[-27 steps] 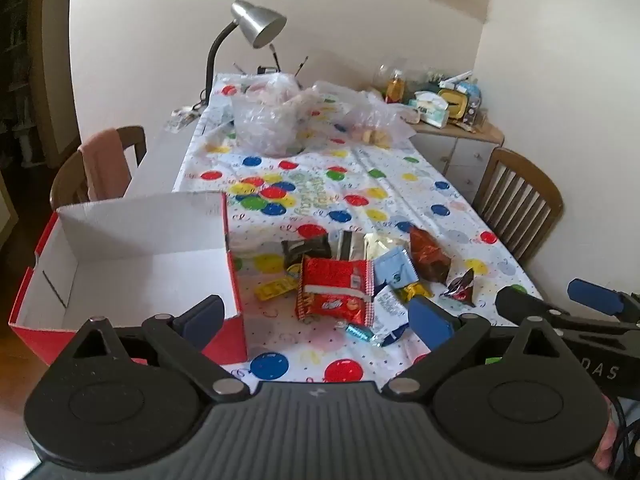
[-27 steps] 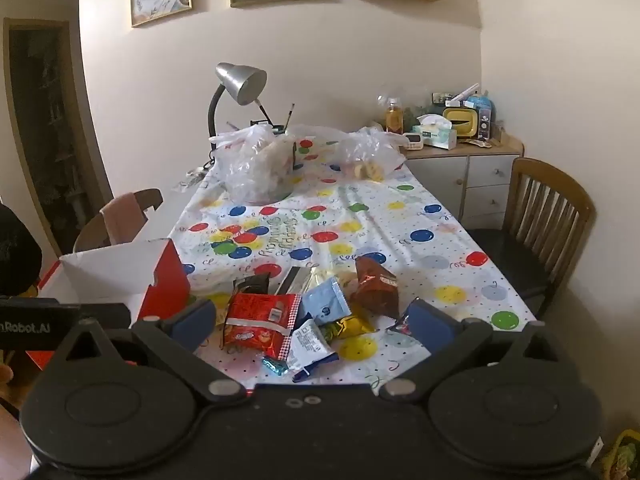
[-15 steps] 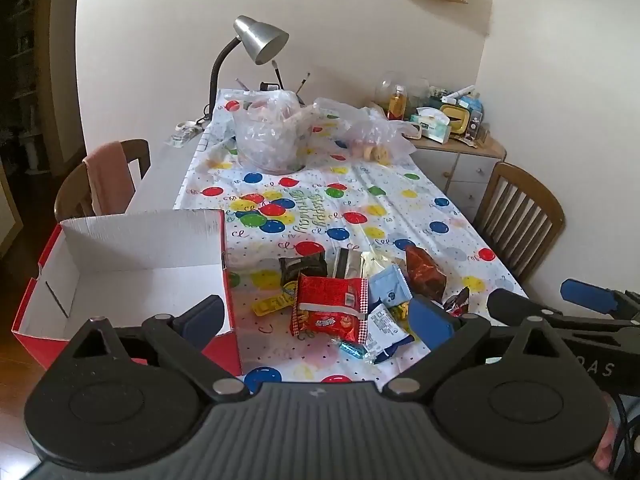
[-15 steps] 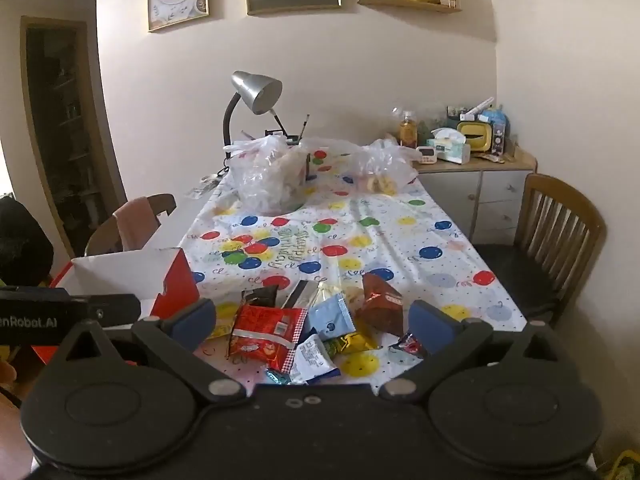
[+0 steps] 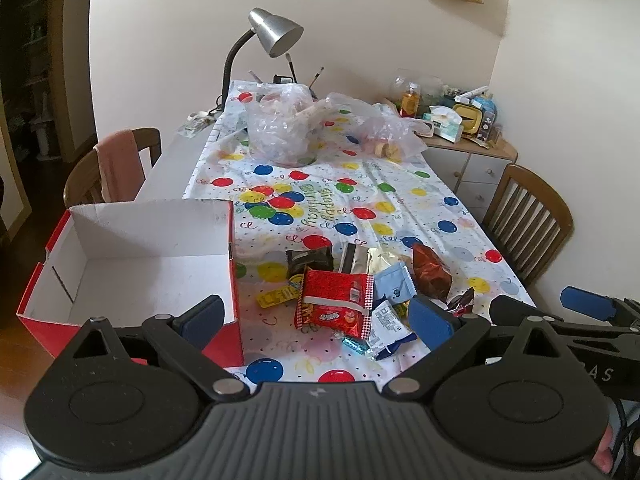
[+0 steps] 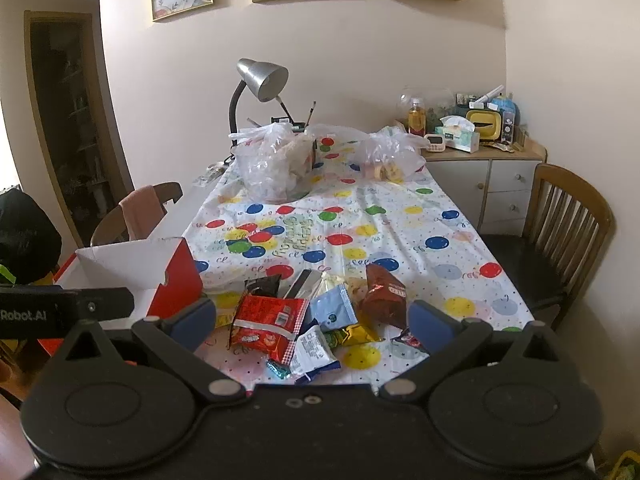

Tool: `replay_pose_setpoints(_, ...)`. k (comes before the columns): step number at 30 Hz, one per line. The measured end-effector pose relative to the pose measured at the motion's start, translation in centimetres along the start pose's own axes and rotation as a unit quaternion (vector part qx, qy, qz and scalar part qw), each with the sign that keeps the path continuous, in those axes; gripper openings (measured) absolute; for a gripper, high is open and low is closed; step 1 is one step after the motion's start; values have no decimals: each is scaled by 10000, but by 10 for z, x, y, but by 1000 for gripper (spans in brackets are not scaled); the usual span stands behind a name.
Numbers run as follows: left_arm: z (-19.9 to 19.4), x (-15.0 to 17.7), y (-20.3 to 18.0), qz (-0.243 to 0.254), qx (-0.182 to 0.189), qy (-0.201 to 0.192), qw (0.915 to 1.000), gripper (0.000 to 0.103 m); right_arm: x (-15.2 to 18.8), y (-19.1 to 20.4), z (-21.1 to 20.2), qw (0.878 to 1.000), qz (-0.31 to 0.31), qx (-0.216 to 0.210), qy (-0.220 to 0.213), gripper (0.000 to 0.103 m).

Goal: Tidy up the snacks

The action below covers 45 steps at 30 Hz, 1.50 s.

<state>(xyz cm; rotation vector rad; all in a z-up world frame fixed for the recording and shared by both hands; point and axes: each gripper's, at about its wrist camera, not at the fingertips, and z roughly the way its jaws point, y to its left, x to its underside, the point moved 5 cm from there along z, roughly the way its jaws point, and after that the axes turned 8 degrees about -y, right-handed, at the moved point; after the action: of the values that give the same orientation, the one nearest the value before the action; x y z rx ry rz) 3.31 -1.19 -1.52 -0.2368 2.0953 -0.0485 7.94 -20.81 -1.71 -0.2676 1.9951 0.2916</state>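
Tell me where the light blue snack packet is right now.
In the left wrist view the light blue packet lies in the snack pile on the near table end, between the red packet on its left and the brown bag.

a: soft, even daylight throughout, fairly bright on the tablecloth (image 5: 400,200) and the back wall (image 6: 360,60). seems to come from the left in the right wrist view, judging by the white glow at that frame edge.

b: agreed. dim down the dark doorway (image 6: 68,120), though. only faint shadows under the snack wrappers (image 6: 304,320).

a: strong fisheye bending at the edges, with black corners. straight wall lines bowed.

b: sharp in the middle, no motion blur. slight sheen on the lamp shade (image 5: 276,32) and foil packets. softer, hazier toward the rims.
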Motion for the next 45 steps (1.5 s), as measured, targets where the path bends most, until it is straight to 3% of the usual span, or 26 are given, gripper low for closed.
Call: replay_pose_setpoints(45,3,3,9,56,-103,148,9998,99,3,10,7,9999,7,21,164,103)
